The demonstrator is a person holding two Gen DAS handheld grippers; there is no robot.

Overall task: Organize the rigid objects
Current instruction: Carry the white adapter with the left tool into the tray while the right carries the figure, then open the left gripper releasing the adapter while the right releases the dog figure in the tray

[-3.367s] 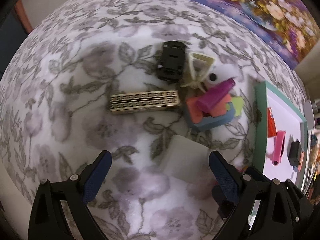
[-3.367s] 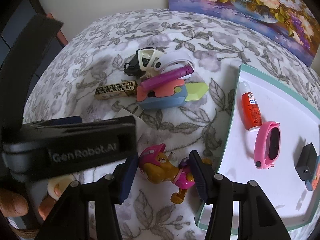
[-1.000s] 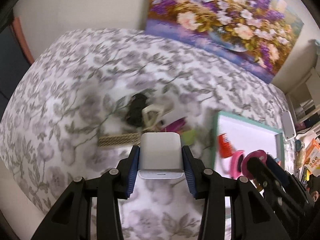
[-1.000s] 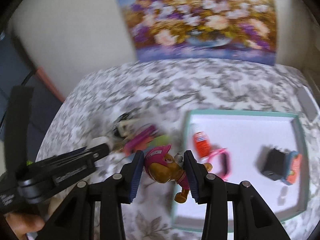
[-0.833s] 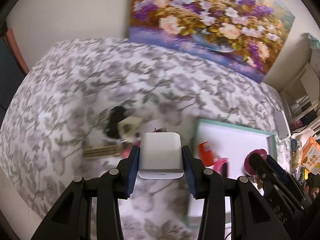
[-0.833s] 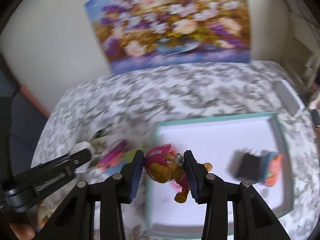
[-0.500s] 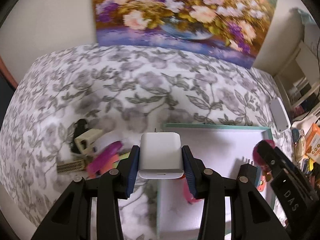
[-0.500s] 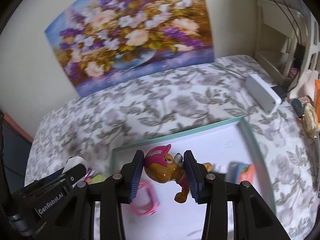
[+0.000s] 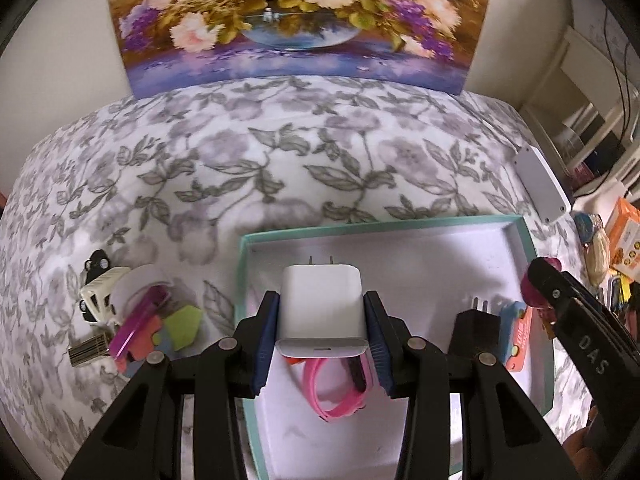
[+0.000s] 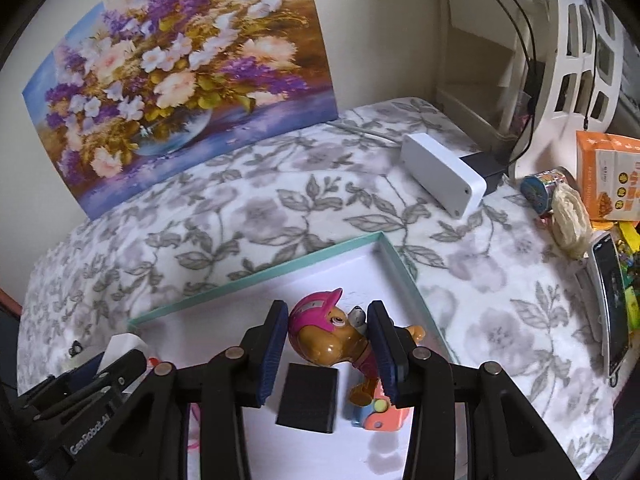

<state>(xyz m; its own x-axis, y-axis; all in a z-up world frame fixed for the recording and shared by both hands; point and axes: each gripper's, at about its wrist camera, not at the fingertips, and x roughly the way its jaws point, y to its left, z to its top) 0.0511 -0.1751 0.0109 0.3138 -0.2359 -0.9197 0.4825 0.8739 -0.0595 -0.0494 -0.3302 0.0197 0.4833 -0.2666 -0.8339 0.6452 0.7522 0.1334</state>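
The left gripper clamps a white charger between its blue pads, prongs forward, above the teal-rimmed tray. The right gripper pinches a toy dog with a pink cap over the same tray. In the tray lie a pink watch and a black adapter. More toys sit on the flowered cloth beside the tray.
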